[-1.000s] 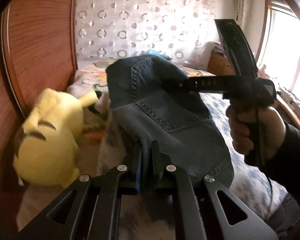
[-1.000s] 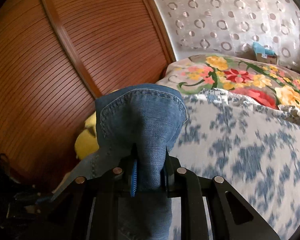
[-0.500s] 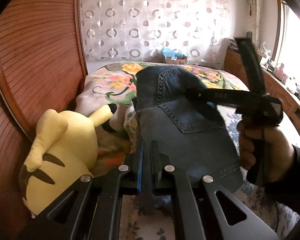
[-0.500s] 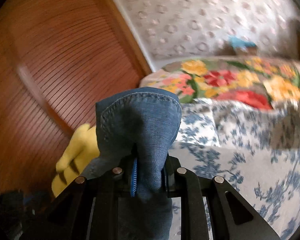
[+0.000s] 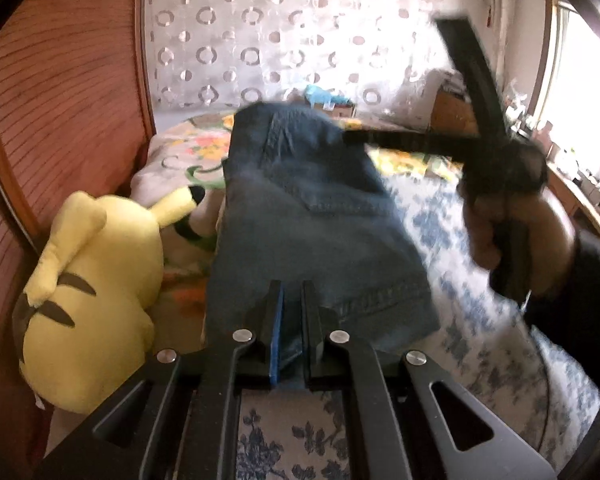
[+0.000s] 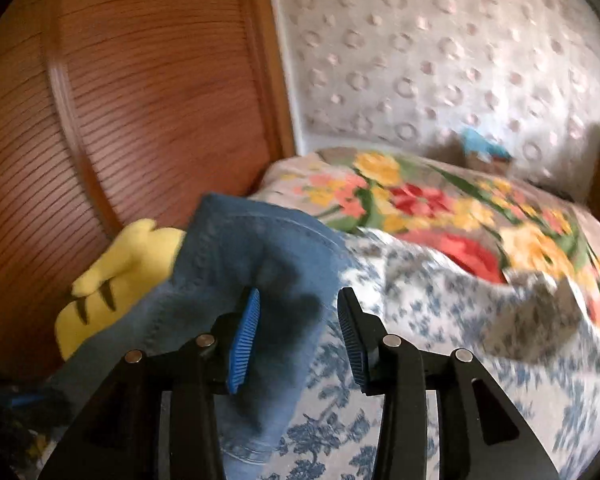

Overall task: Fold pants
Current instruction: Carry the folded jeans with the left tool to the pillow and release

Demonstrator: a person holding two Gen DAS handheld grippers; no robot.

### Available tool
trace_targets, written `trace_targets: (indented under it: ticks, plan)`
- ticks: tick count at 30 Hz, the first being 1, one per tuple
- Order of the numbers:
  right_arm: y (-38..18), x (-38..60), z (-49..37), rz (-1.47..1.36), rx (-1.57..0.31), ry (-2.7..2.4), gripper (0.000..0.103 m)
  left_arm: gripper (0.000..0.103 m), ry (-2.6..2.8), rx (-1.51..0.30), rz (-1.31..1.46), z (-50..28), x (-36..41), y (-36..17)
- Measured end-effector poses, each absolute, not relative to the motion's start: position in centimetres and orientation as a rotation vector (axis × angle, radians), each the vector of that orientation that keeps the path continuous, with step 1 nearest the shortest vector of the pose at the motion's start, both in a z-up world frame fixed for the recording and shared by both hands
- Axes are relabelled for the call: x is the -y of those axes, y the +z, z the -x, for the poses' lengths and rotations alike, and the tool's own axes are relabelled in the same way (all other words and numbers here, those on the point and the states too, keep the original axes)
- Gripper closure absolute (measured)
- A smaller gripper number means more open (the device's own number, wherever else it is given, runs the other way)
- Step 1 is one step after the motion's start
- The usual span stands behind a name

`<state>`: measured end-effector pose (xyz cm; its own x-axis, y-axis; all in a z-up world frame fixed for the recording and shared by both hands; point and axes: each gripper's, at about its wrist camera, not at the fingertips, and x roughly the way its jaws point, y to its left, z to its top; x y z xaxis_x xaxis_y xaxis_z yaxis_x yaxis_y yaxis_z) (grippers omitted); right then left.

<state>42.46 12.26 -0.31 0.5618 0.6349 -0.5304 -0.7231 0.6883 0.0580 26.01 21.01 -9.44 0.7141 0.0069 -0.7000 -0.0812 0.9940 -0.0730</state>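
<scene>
Blue jeans [image 5: 308,220] hang in a folded bundle over the bed, back pocket facing the left wrist view. My left gripper [image 5: 292,304] is shut on their near edge by the hem. In the right wrist view the denim [image 6: 260,248] slumps between the blue pads of my right gripper [image 6: 298,320]. Its jaws are opening: the cloth rests against the left pad [image 6: 246,336], and the right pad stands apart from it. Seen from the left wrist, the right gripper [image 5: 356,136] reaches to the jeans' far top edge, held by a person's hand [image 5: 516,232].
A yellow plush toy [image 5: 92,280] lies left of the jeans against the wooden headboard [image 5: 60,100]. A flowered pillow [image 6: 440,208] sits at the bed's head, and a blue-and-white floral sheet [image 6: 460,360] covers the mattress. A patterned curtain [image 5: 260,40] hangs behind.
The right gripper's jaws have parted and the denim has gone slack between them. Both grippers carried the jeans towards the bed's head and a little lower.
</scene>
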Motion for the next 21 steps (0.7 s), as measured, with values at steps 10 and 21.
trace_targets:
  ticks: [10,21]
  plan:
    - [-3.9,-15.1,-46.7,0.256,-0.695,0.809,0.074,0.096,0.076,-0.797,0.106,-25.3,-21.0,-10.9]
    - [-0.3,-9.6,-39.5,0.196,-0.645,0.795,0.073,0.096,0.072,-0.731,0.093,-22.6,-19.2,-7.5]
